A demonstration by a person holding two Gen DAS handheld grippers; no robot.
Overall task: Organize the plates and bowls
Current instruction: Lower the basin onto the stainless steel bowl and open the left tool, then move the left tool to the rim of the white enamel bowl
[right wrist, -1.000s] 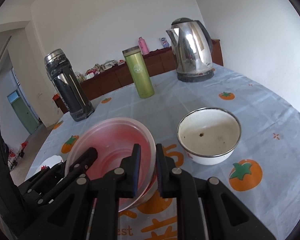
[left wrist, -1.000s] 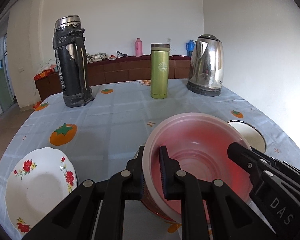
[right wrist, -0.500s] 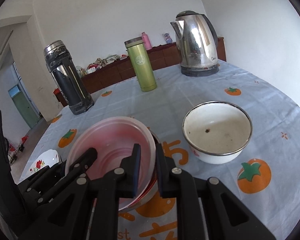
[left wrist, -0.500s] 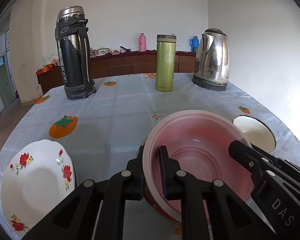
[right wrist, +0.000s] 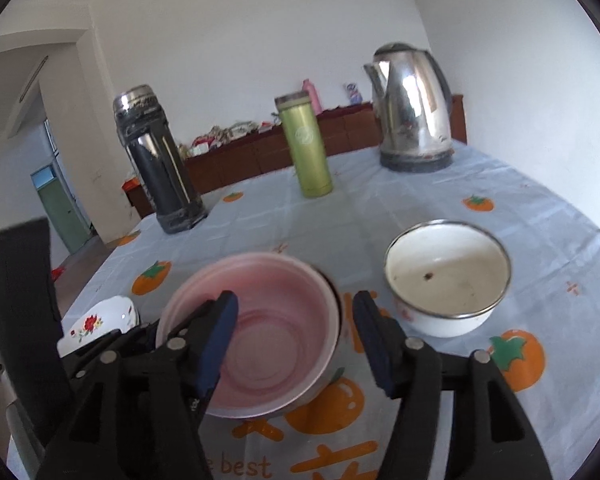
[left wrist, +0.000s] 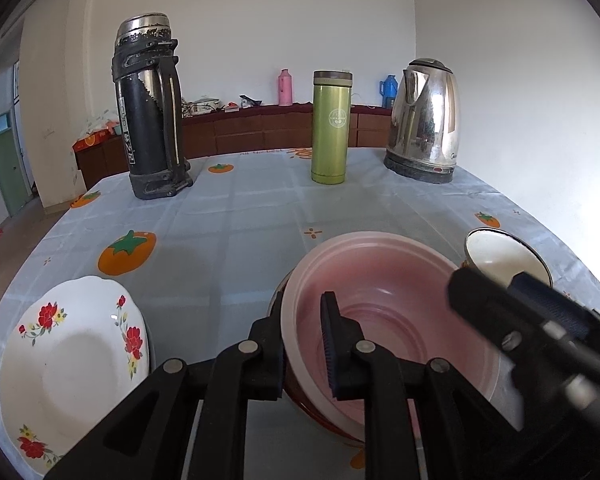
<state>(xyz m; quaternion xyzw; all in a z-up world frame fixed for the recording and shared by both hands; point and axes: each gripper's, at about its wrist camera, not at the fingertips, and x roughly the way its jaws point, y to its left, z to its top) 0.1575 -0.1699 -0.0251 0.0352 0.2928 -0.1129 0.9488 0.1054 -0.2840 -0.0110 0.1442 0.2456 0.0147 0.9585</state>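
Home dining room: clothed table, kettle, wooden sideboard.

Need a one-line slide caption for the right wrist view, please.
Right gripper, jaws just opened, straddles the near rim of the pink bowl; white bowl sits to its right.

Left gripper clamped on near rim of pink bowl, one finger outside the wall, one inside. Bowl nested in darker dish on bench. Floral plate at left, white enamel bowl at right behind blurred right gripper. Black flask, green tumbler, steel kettle upright at far side.
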